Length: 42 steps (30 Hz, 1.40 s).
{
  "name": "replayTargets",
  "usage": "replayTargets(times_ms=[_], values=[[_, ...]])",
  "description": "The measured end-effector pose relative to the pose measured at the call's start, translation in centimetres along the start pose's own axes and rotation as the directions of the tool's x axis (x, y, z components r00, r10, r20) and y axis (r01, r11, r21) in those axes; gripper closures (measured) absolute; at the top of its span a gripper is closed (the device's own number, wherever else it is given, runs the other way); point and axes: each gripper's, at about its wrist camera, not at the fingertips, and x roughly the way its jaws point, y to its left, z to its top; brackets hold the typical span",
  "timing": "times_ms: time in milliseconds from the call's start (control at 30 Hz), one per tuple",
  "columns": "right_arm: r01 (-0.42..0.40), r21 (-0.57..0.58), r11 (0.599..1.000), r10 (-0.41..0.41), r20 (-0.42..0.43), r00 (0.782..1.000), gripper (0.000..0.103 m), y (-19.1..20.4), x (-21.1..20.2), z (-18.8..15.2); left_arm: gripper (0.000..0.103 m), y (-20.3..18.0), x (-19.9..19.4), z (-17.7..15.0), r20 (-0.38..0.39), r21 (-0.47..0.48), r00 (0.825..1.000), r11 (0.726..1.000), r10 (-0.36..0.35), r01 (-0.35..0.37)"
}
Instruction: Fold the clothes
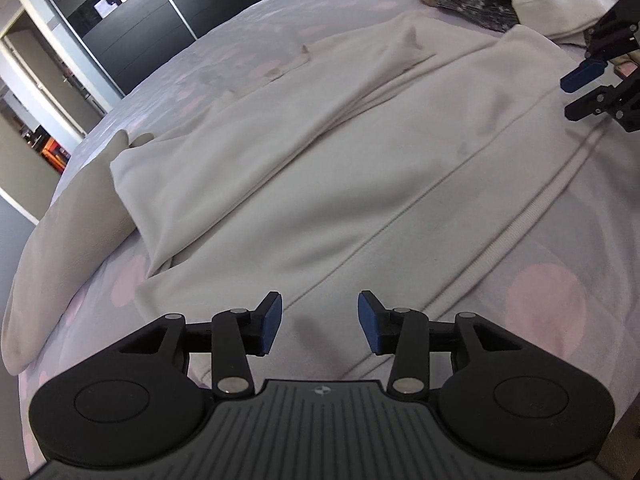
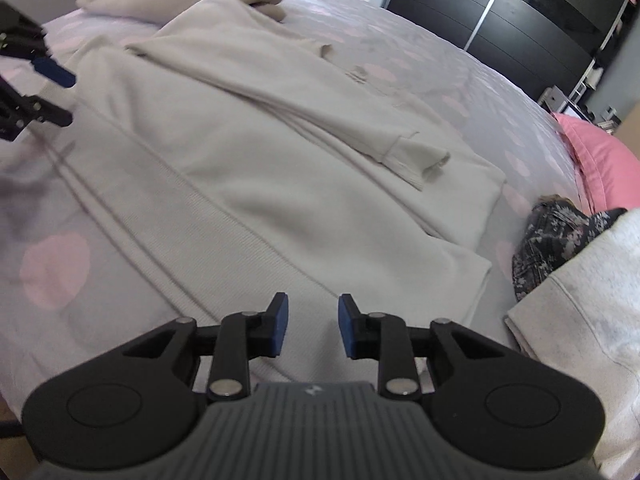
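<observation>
A cream sweatshirt (image 1: pixel 360 152) lies spread on the bed with both sleeves folded across its body; its ribbed hem runs along the near side. It also shows in the right wrist view (image 2: pixel 248 152), with a sleeve cuff (image 2: pixel 416 156) lying on top. My left gripper (image 1: pixel 319 324) is open and empty just above the hem. My right gripper (image 2: pixel 313 328) is open and empty above the hem's other end. Each gripper shows in the other's view, the right one (image 1: pixel 576 92) at the far right and the left one (image 2: pixel 56 92) at the far left.
The bed has a grey cover with pink dots (image 1: pixel 544 304). A dark floral garment (image 2: pixel 552 244) and a white-grey garment (image 2: pixel 592 292) lie to the right of the sweatshirt. A pink pillow (image 2: pixel 600 168) lies beyond. Black wardrobes (image 1: pixel 132 28) stand past the bed.
</observation>
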Motion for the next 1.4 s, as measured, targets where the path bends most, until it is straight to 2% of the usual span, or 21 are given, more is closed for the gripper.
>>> replayTargets(times_ms=[133, 333, 567, 700, 833, 867, 900, 933, 1033, 1133, 1267, 1300, 1400], values=[[-0.023, -0.101, 0.995, 0.024, 0.004, 1.000, 0.073, 2.6, -0.1, -0.6, 0.060, -2.3, 0.2, 0.0, 0.014, 0.095, 1.000, 0.995, -0.009, 0.007], [0.026, -0.263, 0.964, -0.022, 0.020, 1.000, 0.073, 5.2, 0.7, -1.4, 0.060, -4.9, 1.3, -0.6, 0.005, 0.197, 1.000, 0.980, 0.012, -0.013], [0.082, -0.399, 0.913, -0.071, 0.044, 0.997, 0.073, 6.7, 1.3, -2.1, 0.060, -6.9, 2.0, -1.4, 0.036, 0.328, 0.997, 0.942, 0.066, -0.074], [0.128, -0.504, 0.854, -0.106, 0.071, 0.992, 0.073, 7.7, 1.4, -3.0, 0.060, -7.7, 2.2, -2.1, 0.062, 0.406, 0.993, 0.907, 0.096, -0.113], [0.197, -0.596, 0.778, -0.161, 0.114, 0.980, 0.075, 8.4, 1.8, -3.9, 0.060, -8.8, 2.4, -2.9, 0.113, 0.505, 0.984, 0.845, 0.137, -0.176], [0.209, -0.614, 0.761, -0.168, 0.124, 0.978, 0.075, 8.5, 1.8, -4.2, 0.062, -9.1, 2.4, -3.1, 0.126, 0.530, 0.981, 0.826, 0.146, -0.191], [0.217, -0.627, 0.748, -0.171, 0.134, 0.976, 0.077, 8.6, 1.7, -4.4, 0.072, -9.4, 2.3, -3.3, 0.138, 0.551, 0.980, 0.810, 0.147, -0.199], [0.217, -0.633, 0.743, -0.168, 0.138, 0.976, 0.087, 8.7, 1.6, -4.6, 0.081, -9.6, 2.3, -3.5, 0.139, 0.565, 0.980, 0.801, 0.141, -0.195], [0.204, -0.637, 0.743, -0.152, 0.136, 0.979, 0.099, 8.6, 1.2, -4.8, 0.100, -9.5, 2.1, -3.7, 0.132, 0.565, 0.985, 0.808, 0.109, -0.166], [0.218, -0.618, 0.756, -0.154, 0.155, 0.976, 0.101, 8.2, 0.4, -4.6, 0.102, -8.5, 1.4, -3.3, 0.152, 0.525, 0.983, 0.835, 0.101, -0.167], [0.196, -0.584, 0.787, -0.122, 0.164, 0.979, 0.101, 7.3, -1.3, -4.0, 0.103, -7.7, 0.3, -2.9, 0.135, 0.500, 0.989, 0.858, 0.057, -0.118], [0.178, -0.582, 0.793, -0.106, 0.157, 0.982, 0.101, 7.2, -1.7, -4.0, 0.103, -7.6, 0.1, -2.9, 0.131, 0.497, 0.990, 0.861, 0.049, -0.108], [0.156, -0.592, 0.791, -0.090, 0.139, 0.986, 0.101, 7.4, -1.8, -4.2, 0.103, -8.0, 0.8, -3.3, 0.118, 0.524, 0.992, 0.845, 0.054, -0.109]])
